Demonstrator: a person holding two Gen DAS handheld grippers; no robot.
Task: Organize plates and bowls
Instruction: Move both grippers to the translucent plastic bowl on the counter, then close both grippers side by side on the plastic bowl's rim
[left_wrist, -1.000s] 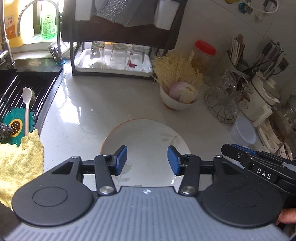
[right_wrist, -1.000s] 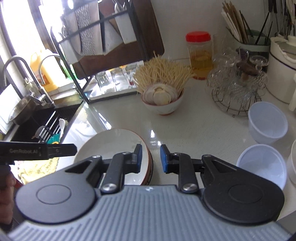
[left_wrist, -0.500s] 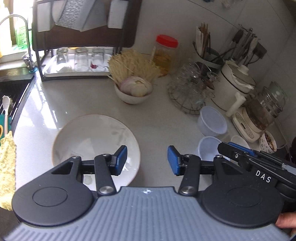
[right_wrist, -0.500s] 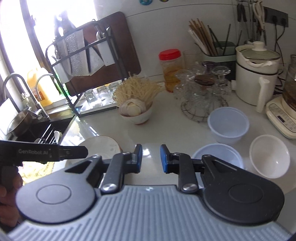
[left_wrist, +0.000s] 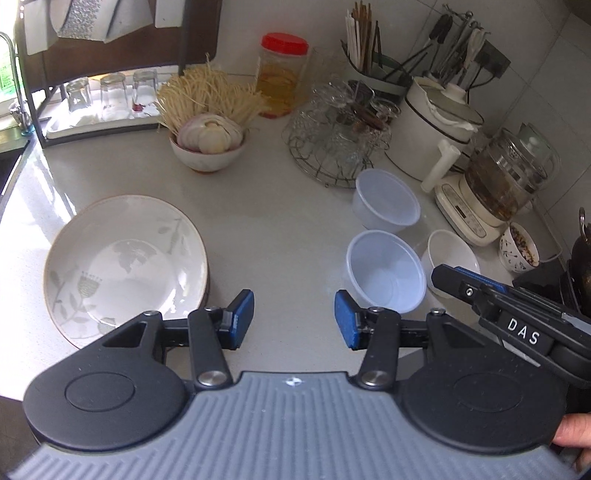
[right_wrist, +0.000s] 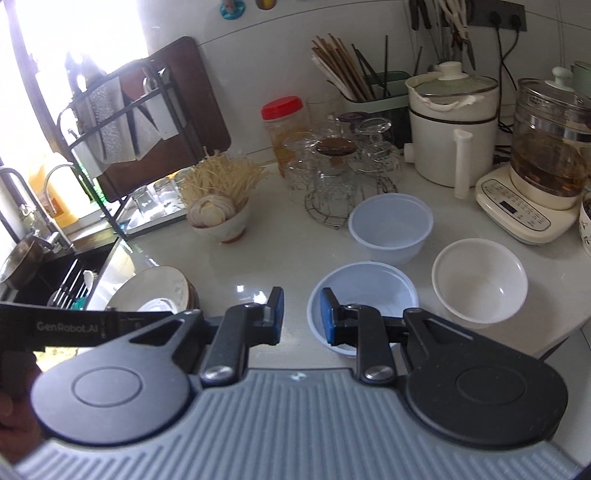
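The floral plate (left_wrist: 125, 266) lies flat and face up on the table (left_wrist: 273, 221), its printed stems running up from its near rim; it appears to rest on a darker-rimmed plate beneath. Taking the plate as landmark: to its right, well apart, stand three empty bowls, mouths up, namely a near translucent plastic bowl (left_wrist: 386, 271), a second plastic bowl (left_wrist: 386, 203) behind it, and a white bowl (right_wrist: 480, 282) just beside the near one. Behind the plate sits a bowl of garlic and mushrooms (left_wrist: 208, 142), and farther right a wire rack of glasses (left_wrist: 332, 147). The left gripper (left_wrist: 293, 319) hovers right of the plate, jaws moderately apart, holding nothing. The right gripper (right_wrist: 301, 314) hovers at the near plastic bowl's rim, jaws narrow, empty.
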